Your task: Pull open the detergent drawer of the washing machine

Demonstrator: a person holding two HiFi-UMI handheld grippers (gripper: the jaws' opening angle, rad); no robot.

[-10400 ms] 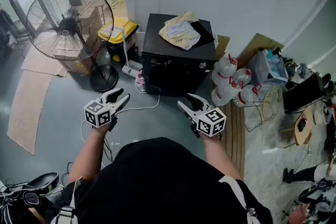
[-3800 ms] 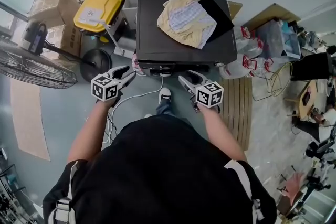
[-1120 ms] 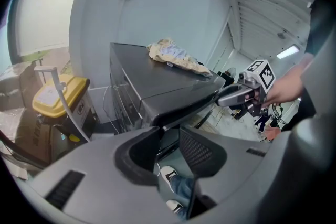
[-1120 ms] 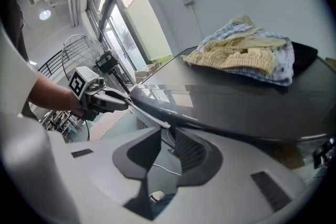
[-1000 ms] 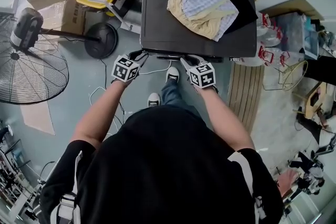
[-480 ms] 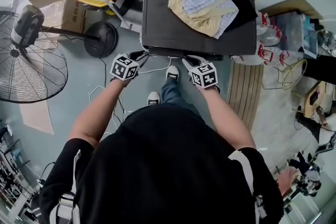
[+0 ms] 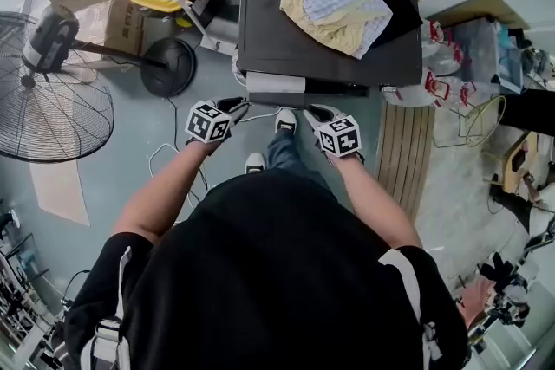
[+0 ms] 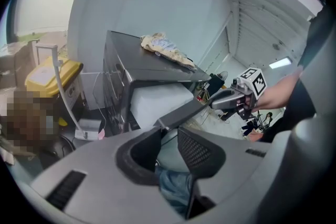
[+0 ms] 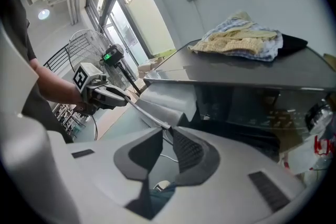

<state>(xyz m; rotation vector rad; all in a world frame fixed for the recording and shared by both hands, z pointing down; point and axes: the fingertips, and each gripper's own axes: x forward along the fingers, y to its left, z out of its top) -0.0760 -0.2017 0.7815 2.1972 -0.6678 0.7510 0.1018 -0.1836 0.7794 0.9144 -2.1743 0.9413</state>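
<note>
Soft, even daylight fills the room, entering through the tall windows (image 9: 113, 5) at the left of the right gripper view. A bright ceiling panel (image 8: 279, 63) glows in the left gripper view. Shadows on the floor (image 7: 121, 169) are faint. The head view is sharp. Both gripper views bend strongly toward dark, vignetted corners, and the left tongs (image 8: 168, 131) and right tongs (image 9: 168, 132) loom close and slightly soft. The washing machine (image 7: 286, 13) has a dull sheen on its black top.
</note>
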